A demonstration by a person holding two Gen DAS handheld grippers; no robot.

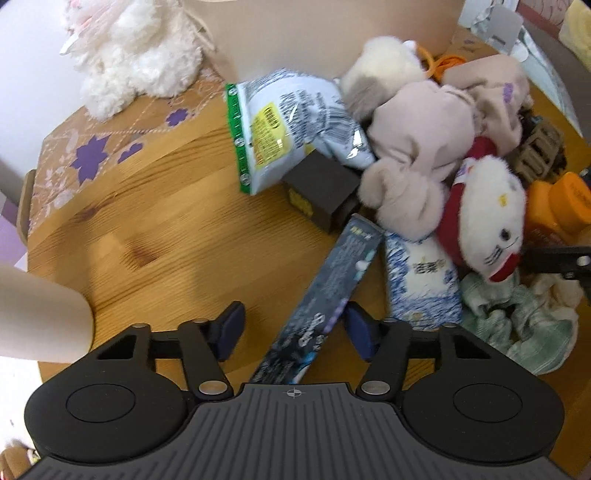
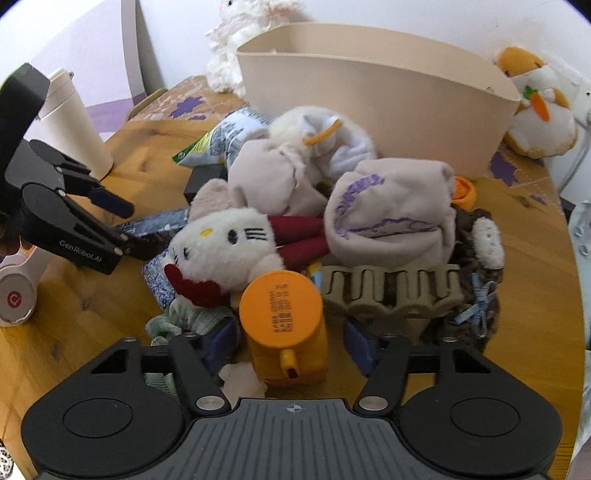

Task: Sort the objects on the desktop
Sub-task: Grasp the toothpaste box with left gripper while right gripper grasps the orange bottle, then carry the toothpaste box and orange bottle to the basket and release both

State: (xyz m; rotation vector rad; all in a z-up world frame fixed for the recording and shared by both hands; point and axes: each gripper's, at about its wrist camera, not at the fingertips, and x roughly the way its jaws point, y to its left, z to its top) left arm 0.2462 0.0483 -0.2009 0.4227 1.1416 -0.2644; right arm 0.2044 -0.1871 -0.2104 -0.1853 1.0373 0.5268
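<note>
You work at a wooden bench [image 1: 155, 206] with visible grain and a rounded edge. A brown runner [image 1: 92, 155] printed with purple flowers covers its far side. Behind the bench stands a plain white wall [image 2: 406, 14]. Lighting is soft and even.

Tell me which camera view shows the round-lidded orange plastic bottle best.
The right wrist view. There the orange bottle lies whole and sharp between the right gripper fingers, its printed lid facing the camera. The left wrist view shows only part of the bottle at the right edge, behind the white plush cat.
</note>
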